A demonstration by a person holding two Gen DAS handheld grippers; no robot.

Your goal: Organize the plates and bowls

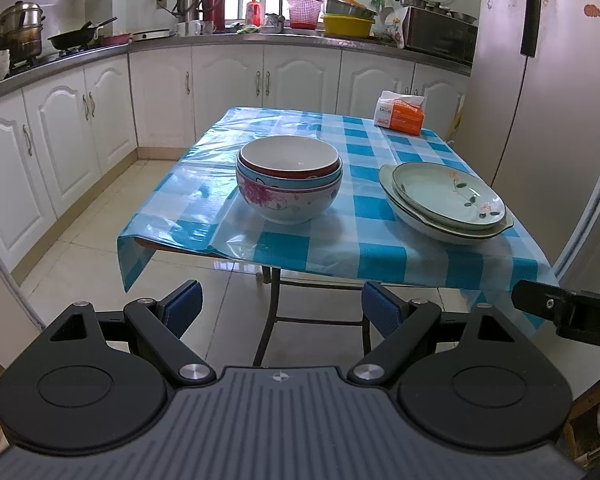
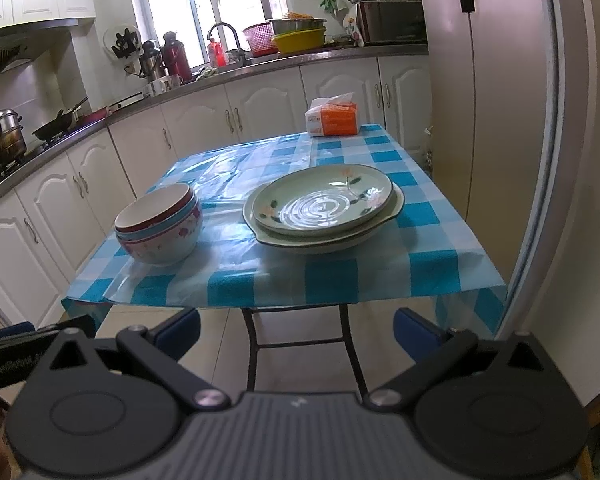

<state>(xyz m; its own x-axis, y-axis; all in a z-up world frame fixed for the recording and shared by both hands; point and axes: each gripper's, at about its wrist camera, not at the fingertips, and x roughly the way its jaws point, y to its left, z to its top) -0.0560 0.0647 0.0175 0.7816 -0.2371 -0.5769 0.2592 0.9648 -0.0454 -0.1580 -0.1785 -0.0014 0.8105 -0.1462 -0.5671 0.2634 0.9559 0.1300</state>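
I hold my left claw (image 1: 281, 310) and right claw (image 2: 296, 334) spread and empty, short of the bench (image 1: 380, 256). On it, 3 nested bowls (image 1: 289, 178) sit left of 2 stacked plates (image 1: 446, 200).

Glossy ceramic bowls (image 1: 289, 178) and plates (image 2: 322, 208) (plastic tablecloth (image 1: 380, 248) shines).

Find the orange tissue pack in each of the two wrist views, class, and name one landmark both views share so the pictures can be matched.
Left wrist view: the orange tissue pack sits right of centre, at the far right corner of the table.
Right wrist view: the orange tissue pack sits just right of centre, at the far edge of the table.
Shared landmark: the stack of plates, nearer the camera than the pack in both views.
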